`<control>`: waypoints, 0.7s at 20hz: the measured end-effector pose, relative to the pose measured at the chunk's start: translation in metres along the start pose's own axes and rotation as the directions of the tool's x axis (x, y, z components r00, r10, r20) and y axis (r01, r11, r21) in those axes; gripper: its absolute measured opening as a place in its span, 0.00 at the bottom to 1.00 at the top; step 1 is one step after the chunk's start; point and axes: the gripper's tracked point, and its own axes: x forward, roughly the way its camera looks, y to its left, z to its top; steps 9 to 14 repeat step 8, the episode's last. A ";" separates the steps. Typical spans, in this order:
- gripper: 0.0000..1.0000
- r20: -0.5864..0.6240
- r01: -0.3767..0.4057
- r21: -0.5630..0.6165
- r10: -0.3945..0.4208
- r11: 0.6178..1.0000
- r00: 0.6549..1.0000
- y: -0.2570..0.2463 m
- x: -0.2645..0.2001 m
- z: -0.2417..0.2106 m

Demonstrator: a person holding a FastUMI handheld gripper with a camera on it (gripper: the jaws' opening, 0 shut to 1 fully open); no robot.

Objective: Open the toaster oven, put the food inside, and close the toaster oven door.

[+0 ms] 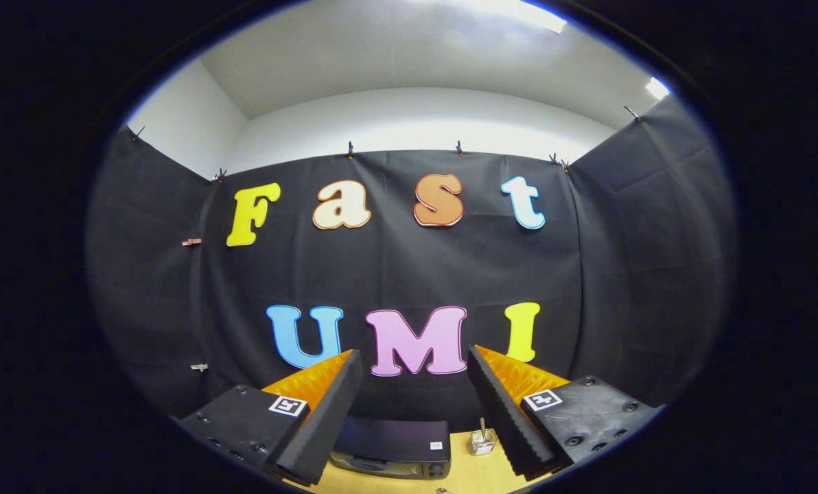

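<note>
**Toaster oven waits below our open fingers**

We hold the hand-held gripper high, its two fingers spread wide apart with nothing between them, aimed more at the booth wall than at the work. Just beyond and below the fingertips, in the gap between them, we see the toaster oven sitting on the wooden surface. It is a dark, boxy appliance with a flat top, a small pale sticker near its right corner, and a lighter, metallic-looking front; two round knobs show at the lower right of that front. The door and its handle are too low for us to make out.

We judge it a rigid, fairly heavy metal box that should stay put when its door is pulled. The door likely hinges at the bottom, so we would take hold at the handle along the door's top edge. Glass in the door calls for a gentle pull.

Just right of the oven stands a small clear jar with a stick rising from it.
</note>
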 end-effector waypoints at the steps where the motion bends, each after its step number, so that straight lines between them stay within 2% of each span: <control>1: 0.98 0.010 0.007 -0.009 -0.007 1.000 1.000 -0.006 0.000 0.002; 5: 0.99 0.003 0.038 -0.025 -0.037 0.999 0.999 -0.022 0.001 -0.002; 14: 0.99 -0.001 0.029 -0.021 -0.029 0.999 1.000 -0.021 0.002 -0.003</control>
